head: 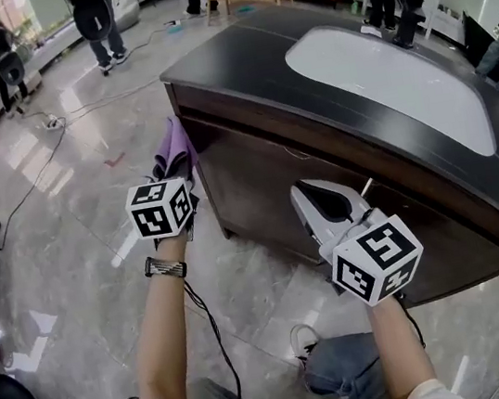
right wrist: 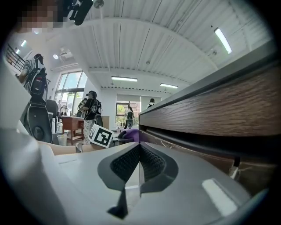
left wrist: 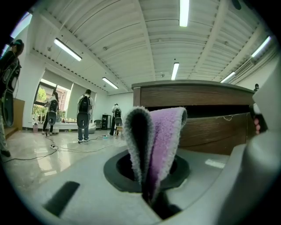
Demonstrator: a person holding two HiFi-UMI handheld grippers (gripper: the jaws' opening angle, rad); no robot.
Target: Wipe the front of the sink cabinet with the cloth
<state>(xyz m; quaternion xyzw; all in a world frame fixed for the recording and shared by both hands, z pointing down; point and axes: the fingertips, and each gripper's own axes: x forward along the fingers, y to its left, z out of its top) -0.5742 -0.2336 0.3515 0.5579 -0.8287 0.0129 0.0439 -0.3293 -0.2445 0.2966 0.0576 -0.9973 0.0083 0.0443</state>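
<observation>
Left arm stretched forward, forearm nearly straight, a wristband [head: 165,267] at the wrist. Clamped in the left hand-held gripper [head: 176,175]: the purple cloth [head: 176,147], folded over and standing up past the jaws (grey pile on one face, purple on the other, seen from the left gripper view). Just ahead and to the right of that hand-held gripper, the left front corner of the sink cabinet [head: 256,179], with the cloth right at the corner; touching or just short, hard to tell.

Right arm bent, drawn closer to the body. Right hand-held gripper [head: 305,196] lower, aimed along the dark wood front close on its right side, jaws pressed together on nothing.

Above both, the dark bench [head: 227,56] with a white basin [head: 390,78] set in it. Left of the left hand-held gripper, glossy floor [head: 72,203] crossed by a black cable [head: 35,176]; people [head: 97,21] standing well beyond. Beneath the right hand-held gripper, a bent knee [head: 346,362] and a shoe [head: 301,338].
</observation>
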